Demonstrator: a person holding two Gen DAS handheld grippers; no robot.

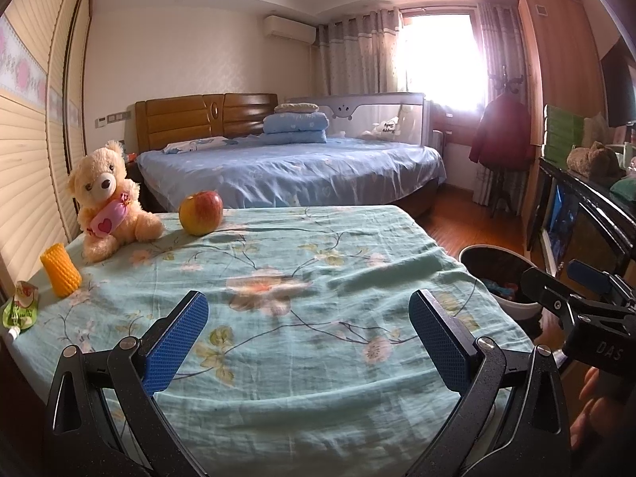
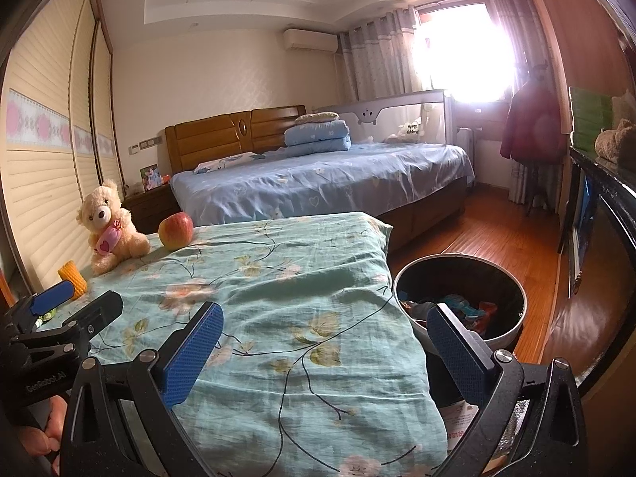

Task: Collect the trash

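Floral tabletop [image 1: 318,278]; green pouch [image 1: 22,306] far left of spread, empty left hand-held gripper [image 1: 308,342]; right hand-held gripper [image 2: 324,351] spread beside bin [image 2: 459,298].

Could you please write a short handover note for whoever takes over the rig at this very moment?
Left gripper: open, empty, over the floral cloth.
Right gripper: open, empty, near the cloth's right edge beside the bin.
The bin on the floor already holds some wrappers.
Left on the cloth, at the left edge: a green squeeze pouch and a yellow foam net.
The teddy bear and apple look like keepers.
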